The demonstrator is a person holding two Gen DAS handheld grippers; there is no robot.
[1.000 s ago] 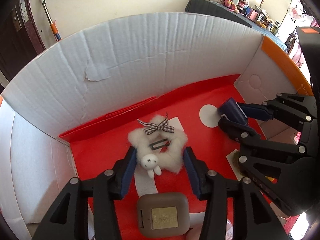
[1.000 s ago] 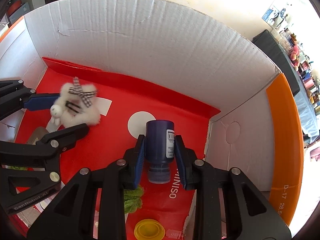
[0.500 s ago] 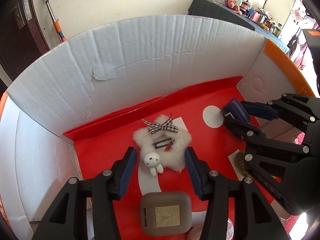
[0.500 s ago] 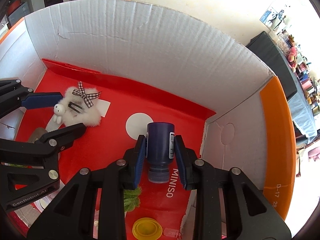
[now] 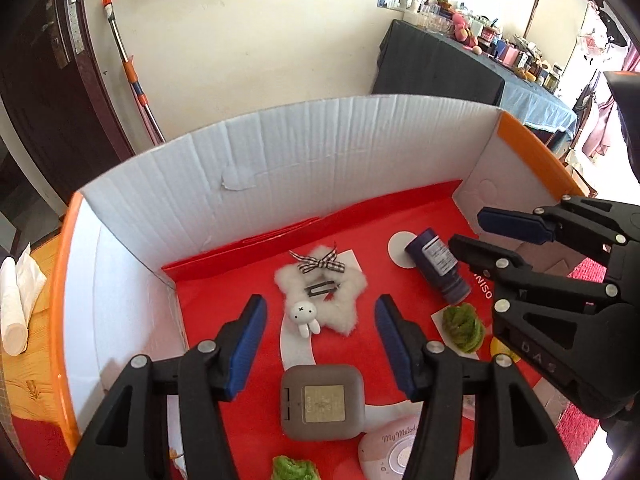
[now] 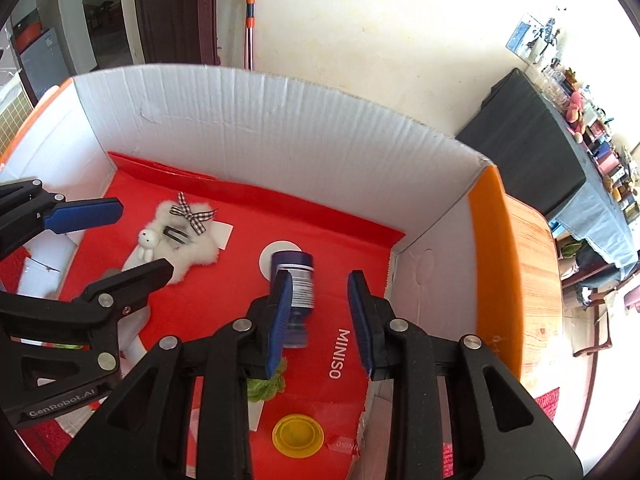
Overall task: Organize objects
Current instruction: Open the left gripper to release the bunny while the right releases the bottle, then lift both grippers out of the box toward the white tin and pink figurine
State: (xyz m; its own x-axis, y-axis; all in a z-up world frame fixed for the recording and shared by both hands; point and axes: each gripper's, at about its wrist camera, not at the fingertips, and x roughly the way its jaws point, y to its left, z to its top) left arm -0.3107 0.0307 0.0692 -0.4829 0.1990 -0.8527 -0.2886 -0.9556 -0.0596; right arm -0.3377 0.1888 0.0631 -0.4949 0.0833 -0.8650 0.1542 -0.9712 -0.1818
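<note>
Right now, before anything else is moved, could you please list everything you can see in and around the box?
box: one, white walls with orange edges, holds everything below
bag: one, red, flat on the box floor
fluffy star: one, white, with checked bow and rabbit, mid-floor
bottle: one, dark blue, lying on its side right of the star
case: one, grey, nearer than the star
tufts: two, green, one by the bottle's cap, one at the near edge
gadget: one, pink, beside the case
lid: one, yellow, near edge
left gripper: black, blue fingers opening, nothing between
right gripper: black, blue fingers apart, empty
</note>
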